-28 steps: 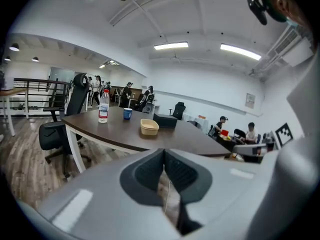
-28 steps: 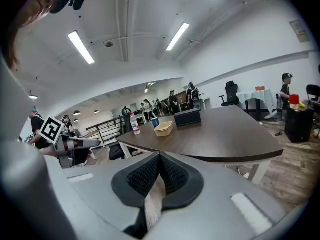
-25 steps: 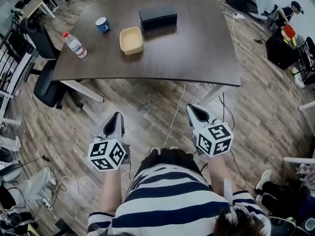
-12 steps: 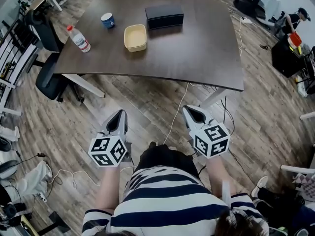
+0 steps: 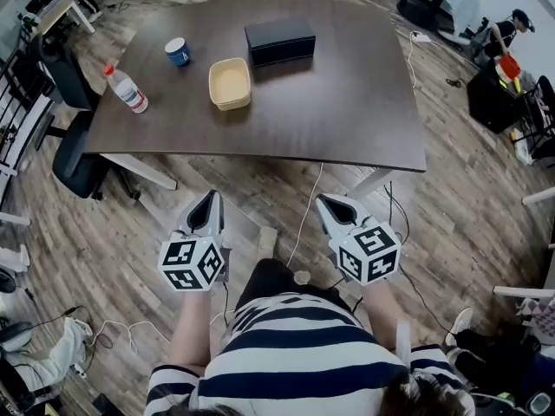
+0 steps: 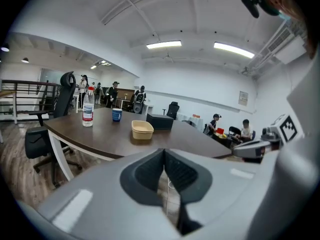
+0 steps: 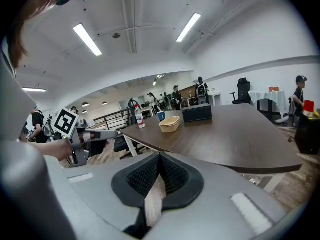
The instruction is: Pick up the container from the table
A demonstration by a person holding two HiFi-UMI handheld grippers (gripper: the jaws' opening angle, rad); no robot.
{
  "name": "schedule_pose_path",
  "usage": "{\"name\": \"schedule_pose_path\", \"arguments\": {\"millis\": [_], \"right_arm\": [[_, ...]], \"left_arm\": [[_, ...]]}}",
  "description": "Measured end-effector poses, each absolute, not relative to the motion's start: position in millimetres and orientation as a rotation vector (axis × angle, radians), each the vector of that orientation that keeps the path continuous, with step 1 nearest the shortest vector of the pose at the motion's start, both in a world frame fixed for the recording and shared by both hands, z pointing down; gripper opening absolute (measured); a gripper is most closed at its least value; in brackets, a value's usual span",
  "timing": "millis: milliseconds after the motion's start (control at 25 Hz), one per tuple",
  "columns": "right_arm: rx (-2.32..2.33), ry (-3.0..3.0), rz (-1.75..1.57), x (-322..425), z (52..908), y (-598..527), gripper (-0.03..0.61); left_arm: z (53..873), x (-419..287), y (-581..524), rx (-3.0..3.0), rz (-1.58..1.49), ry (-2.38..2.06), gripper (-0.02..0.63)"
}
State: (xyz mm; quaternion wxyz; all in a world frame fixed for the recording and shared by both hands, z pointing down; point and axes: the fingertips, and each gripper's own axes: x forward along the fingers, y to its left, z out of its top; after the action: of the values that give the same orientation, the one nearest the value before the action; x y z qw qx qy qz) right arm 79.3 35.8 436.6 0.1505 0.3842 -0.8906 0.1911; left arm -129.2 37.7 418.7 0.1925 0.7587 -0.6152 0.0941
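A shallow tan container (image 5: pixel 230 83) sits on the dark wooden table (image 5: pixel 347 94), left of its middle; it also shows as the tan container (image 6: pixel 142 129) and the tan container (image 7: pixel 170 123). My left gripper (image 5: pixel 206 208) and right gripper (image 5: pixel 331 208) are held over the floor, well short of the table's near edge. Both are shut, with their pads meeting at the tips and nothing between them. In the gripper views the left gripper (image 6: pixel 164 153) and right gripper (image 7: pixel 159 156) point toward the table.
On the table also stand a black box (image 5: pixel 279 41) behind the container, a blue cup (image 5: pixel 178 51) and a water bottle (image 5: pixel 126 88) at the left. An office chair (image 5: pixel 65 159) stands by the table's left side. Cables (image 5: pixel 305 206) run across the floor.
The view has shifted slightly and the table now looks a little nearer. Both grippers stay shut and low in front of the person.
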Motion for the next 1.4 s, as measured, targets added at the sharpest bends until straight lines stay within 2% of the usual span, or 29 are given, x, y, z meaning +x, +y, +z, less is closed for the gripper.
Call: {"name": "schedule_pose_path", "arguments": {"millis": [320,840,1400], "right_arm": [[1.125,-2.526,0.562,46.4,433.5,-18.1,-0.005],[1.071,-2.501,0.637,-8.9,450.1,-76.0,-0.005],[1.007,-2.416,0.708,-50.3,485.1,-123.6,-0.005]], "left_arm": [[420.6,-139.4,-23.2,2.223,0.266,-1.601,0.000],[437.6,-165.2,-100.1,2.380,0.618,-1.498,0.000],[463.6,-191.2,-175.7,2.458,0.810,-1.366,0.000]]}}
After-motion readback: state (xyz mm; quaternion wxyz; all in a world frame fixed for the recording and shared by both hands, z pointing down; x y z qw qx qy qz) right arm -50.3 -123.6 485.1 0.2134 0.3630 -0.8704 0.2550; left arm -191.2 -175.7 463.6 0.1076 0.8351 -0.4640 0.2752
